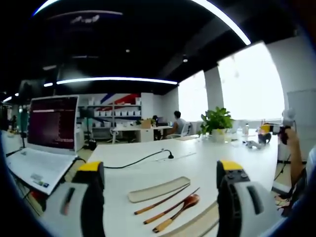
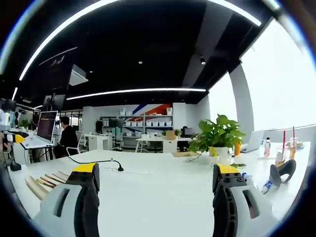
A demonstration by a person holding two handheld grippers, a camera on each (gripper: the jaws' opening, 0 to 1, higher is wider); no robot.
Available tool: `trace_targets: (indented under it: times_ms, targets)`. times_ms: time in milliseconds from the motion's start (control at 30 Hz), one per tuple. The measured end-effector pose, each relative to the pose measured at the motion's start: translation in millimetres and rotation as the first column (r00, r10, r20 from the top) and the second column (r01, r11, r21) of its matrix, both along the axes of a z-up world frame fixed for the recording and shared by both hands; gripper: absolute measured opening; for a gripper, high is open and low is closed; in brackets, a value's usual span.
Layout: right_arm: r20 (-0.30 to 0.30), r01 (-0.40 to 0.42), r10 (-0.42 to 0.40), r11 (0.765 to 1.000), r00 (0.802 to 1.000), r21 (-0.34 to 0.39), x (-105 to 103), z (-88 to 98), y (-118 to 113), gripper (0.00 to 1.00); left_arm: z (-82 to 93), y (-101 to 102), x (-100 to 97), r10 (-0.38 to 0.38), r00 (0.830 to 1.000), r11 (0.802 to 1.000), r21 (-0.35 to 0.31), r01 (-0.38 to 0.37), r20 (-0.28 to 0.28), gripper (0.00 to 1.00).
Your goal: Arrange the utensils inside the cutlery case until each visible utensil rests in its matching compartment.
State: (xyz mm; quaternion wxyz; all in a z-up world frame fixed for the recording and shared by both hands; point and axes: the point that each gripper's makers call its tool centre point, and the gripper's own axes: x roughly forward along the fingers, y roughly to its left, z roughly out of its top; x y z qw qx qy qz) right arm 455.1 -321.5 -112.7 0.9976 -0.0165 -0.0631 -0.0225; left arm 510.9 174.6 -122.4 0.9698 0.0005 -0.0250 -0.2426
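On the table (image 1: pixel 148 163), the case (image 1: pixel 159 189) and utensils (image 1: pixel 170 209) lie dead ahead between my left gripper (image 1: pixel 160 197) jaws, long axes running diagonally away to the right. Right gripper (image 2: pixel 155 202) sees them far off left (image 2: pixel 47 181); I judge left nearer. Both jaws wide open, empty.

Cutlery case (image 1: pixel 197 224) cut off at bottom; spoon (image 1: pixel 177 211) handle blurred.

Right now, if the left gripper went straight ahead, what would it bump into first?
Probably the wooden utensils lying between the left gripper jaws on the white table, beside the flat case lid. Depth is hard to judge.
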Motion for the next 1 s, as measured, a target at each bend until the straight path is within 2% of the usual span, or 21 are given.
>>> trace_targets:
  times_ms: [100, 233, 300, 500, 833, 933, 1000]
  targets:
    - [0.006, -0.075, 0.075, 0.997, 0.997, -0.011, 3.6, 3.7, 17.8, 0.99, -0.5, 2.1, 0.5, 0.000, 1.000, 1.000, -0.009, 0.000, -0.006, 1.00]
    - [0.006, -0.084, 0.084, 0.996, 0.996, -0.016, 7.7, 5.0, 24.6, 0.99, -1.3, 7.8, -0.7, 0.028, 1.000, 0.999, 0.030, -0.028, -0.003, 0.99]
    - [-0.012, -0.092, 0.092, 0.995, 0.996, -0.025, 11.0, 2.5, 29.0, 0.99, 1.8, 11.1, -2.6, 0.043, 0.999, 0.998, 0.045, -0.044, 0.018, 0.99]
    - [-0.041, -0.178, 0.178, 0.984, 0.983, -0.017, 23.1, -0.7, 49.5, 0.96, 4.6, 20.1, -2.4, 0.061, 0.998, 0.998, 0.028, -0.062, 0.024, 0.98]
    - [-0.036, -0.253, 0.251, 0.965, 0.967, -0.073, 35.2, 23.7, 76.3, 0.97, -0.3, 17.1, 0.3, 0.056, 0.998, 0.998, 0.035, -0.056, 0.005, 0.98]
    - [-0.057, -0.291, 0.287, 0.951, 0.956, -0.102, 40.1, 28.5, 89.6, 0.97, 0.2, 14.2, -1.5, 0.043, 0.999, 0.999, 0.032, -0.043, 0.003, 0.98]
    - [-0.074, -0.329, 0.322, 0.934, 0.944, -0.135, 42.5, 31.5, 102.6, 0.97, 1.7, 11.8, -3.1, 0.026, 1.000, 0.999, 0.028, -0.026, 0.007, 0.98]
